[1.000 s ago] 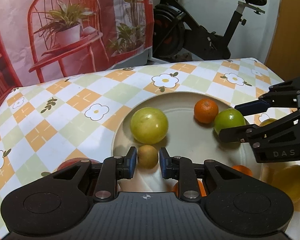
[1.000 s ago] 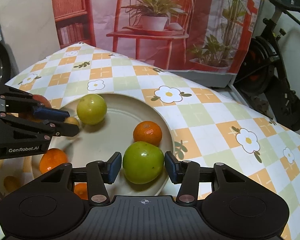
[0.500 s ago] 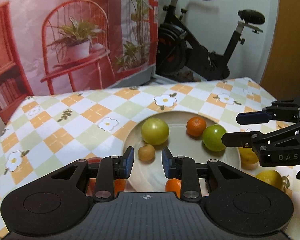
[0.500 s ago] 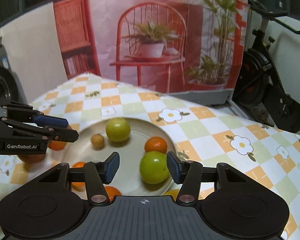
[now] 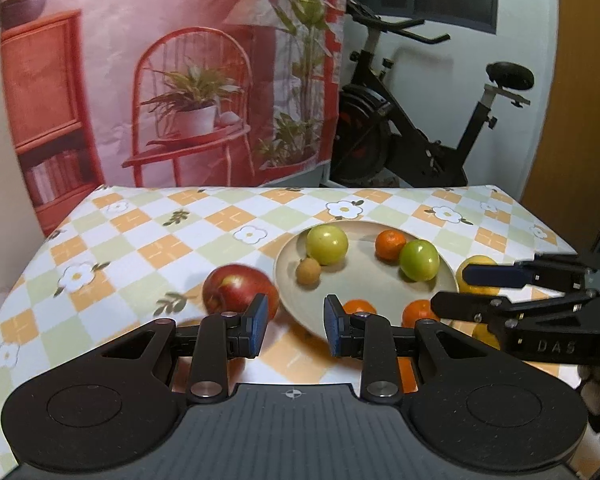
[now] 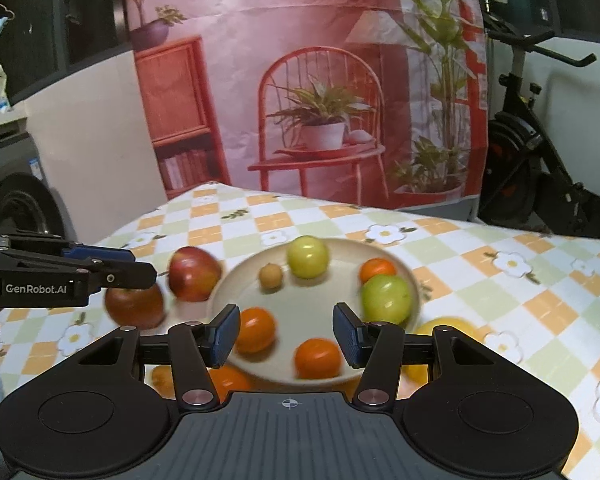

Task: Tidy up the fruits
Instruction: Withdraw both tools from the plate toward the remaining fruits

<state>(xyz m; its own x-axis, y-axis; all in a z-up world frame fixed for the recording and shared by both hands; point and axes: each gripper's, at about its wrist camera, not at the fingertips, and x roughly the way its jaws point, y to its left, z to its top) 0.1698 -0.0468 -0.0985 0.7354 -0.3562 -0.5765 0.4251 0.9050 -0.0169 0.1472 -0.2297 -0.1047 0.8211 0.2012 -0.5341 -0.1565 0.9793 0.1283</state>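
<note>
Your tongs are both a little open and empty, left tongs (image 5: 292,326) and right tongs (image 6: 286,334) hanging short of the plate (image 5: 384,288). Biggest risk: loose round fruit rolls off if a finger clips it. The red apple (image 5: 236,288) lies just beyond your left finger, two green apples (image 5: 327,245) further ahead on the plate, oranges (image 6: 256,330) between your right fingers, crowding any reach.

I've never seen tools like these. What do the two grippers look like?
Both are matte black plastic. The left gripper and right gripper each have two jointed fingers with blue pads, silver pivot screws and a ribbed base. Side lettering reads "GenRobot.AI" on the left one, "DAS" on the right.
</note>
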